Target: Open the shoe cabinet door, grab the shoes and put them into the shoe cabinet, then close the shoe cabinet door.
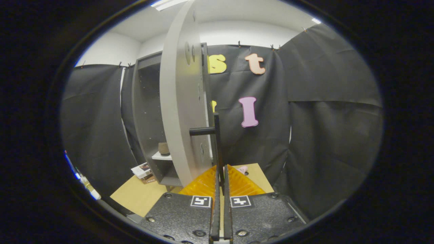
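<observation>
Tongs: the tongs (pixel 221 181) are pointing forward with both fingers drawn close together, and they are clamping the lower end of the door handle (pixel 217 149) between their tips.
Door handle: a dark upright bar that is standing off the door on a short horizontal post, running down into the narrow gap between the fingers.
Shoe cabinet door: the pale grey shoe cabinet door (pixel 181 101) is standing open and edge-on just ahead of the tongs, slightly to their left, rising from the fingers to well above them.
Shoe cabinet: the dark grey shoe cabinet (pixel 146 112) is sitting behind and to the left of the door, with its open front showing an inner shelf.
Shoe: a brownish shoe (pixel 164 148) is resting on the white shelf (pixel 158 156) inside the cabinet, beside the door's inner face.
Surface: the tan surface (pixel 139 195) is carrying the cabinet; a small stack of booklets (pixel 142 170) is lying on it by the cabinet's left front corner.
Pink item: a small pink item (pixel 242 169) is lying on the surface just beyond the fingertips, to their right; what it is cannot be told.
</observation>
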Motion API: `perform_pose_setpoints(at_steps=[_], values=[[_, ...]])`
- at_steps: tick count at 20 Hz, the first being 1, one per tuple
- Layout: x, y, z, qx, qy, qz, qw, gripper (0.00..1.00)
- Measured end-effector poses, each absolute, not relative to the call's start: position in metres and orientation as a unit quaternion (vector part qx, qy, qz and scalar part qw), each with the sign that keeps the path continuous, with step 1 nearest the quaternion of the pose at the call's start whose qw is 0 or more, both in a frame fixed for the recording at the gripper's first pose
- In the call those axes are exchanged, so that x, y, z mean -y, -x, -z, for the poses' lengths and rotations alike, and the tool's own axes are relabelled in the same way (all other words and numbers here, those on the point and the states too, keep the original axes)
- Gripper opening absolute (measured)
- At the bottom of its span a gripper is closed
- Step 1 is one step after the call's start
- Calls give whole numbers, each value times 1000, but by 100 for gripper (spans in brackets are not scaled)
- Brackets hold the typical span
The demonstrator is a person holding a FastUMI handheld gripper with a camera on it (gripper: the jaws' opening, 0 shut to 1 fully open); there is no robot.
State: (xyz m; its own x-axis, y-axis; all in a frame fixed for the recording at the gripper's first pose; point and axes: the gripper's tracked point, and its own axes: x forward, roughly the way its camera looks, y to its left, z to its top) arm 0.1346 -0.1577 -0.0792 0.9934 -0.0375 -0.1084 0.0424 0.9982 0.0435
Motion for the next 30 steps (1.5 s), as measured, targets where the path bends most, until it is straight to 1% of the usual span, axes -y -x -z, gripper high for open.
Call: perform_pose_setpoints(at_steps=[1,3,4,10,13,14,17,21,26,30], values=[[159,-131,82,-55,-12,29,998,8],[167,-115,81,-45,4,51,998,19],[168,-108,78,-39,5,61,997,38],[181,-51,76,-24,4,124,992,77],[156,-29,84,-23,9,116,993,96],[149,-21,90,-21,14,121,992,100],[116,-14,114,-19,39,125,991,100],[62,-33,164,-37,49,100,993,100],[-6,-72,261,-123,23,25,992,100],[-32,-108,321,-167,17,5,986,100]])
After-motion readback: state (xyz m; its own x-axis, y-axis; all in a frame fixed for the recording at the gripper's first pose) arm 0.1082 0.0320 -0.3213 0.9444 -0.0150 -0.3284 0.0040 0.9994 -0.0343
